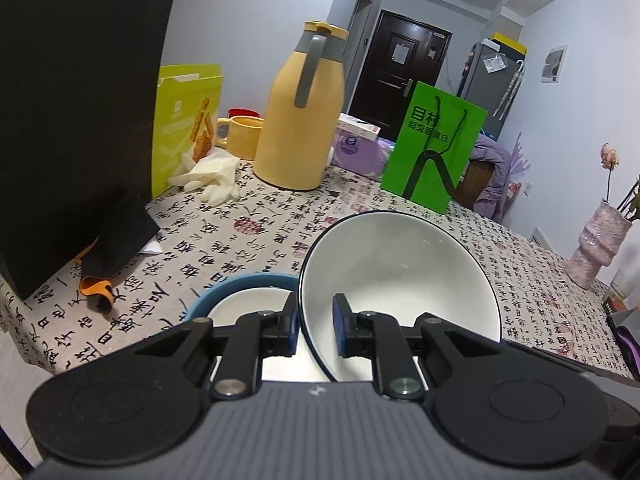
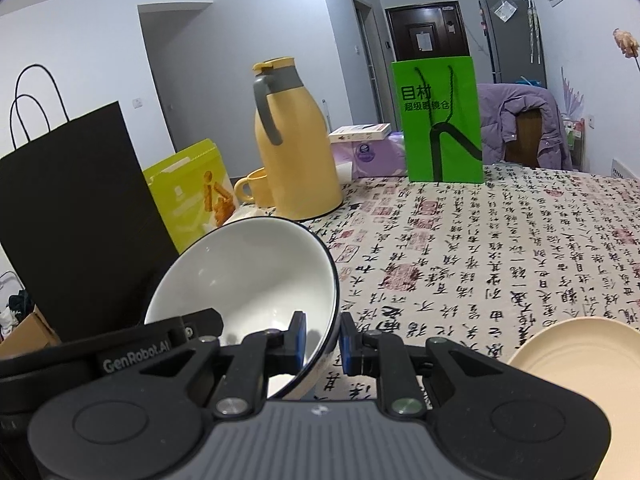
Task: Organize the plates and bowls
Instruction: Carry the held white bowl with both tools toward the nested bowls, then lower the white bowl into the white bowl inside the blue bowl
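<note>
A white bowl with a dark rim (image 1: 400, 272) is tilted and held off the table. My left gripper (image 1: 316, 330) is shut on its left rim, one pad inside and one outside. My right gripper (image 2: 323, 338) is shut on the right rim of the same white bowl (image 2: 248, 276). The left gripper's black body (image 2: 132, 348) shows at the left in the right wrist view. A blue bowl with a white inside (image 1: 244, 296) sits on the table just left of and below the held bowl. A cream plate (image 2: 576, 356) lies on the table at the right.
On the calligraphy tablecloth (image 2: 500, 260) stand a yellow thermos (image 1: 302, 120), a yellow mug (image 1: 242, 136), a green paper bag (image 1: 434, 146), a black paper bag (image 1: 72, 112), a lime snack bag (image 1: 186, 120), white gloves (image 1: 212, 176) and a pink vase (image 1: 598, 240) at the right edge.
</note>
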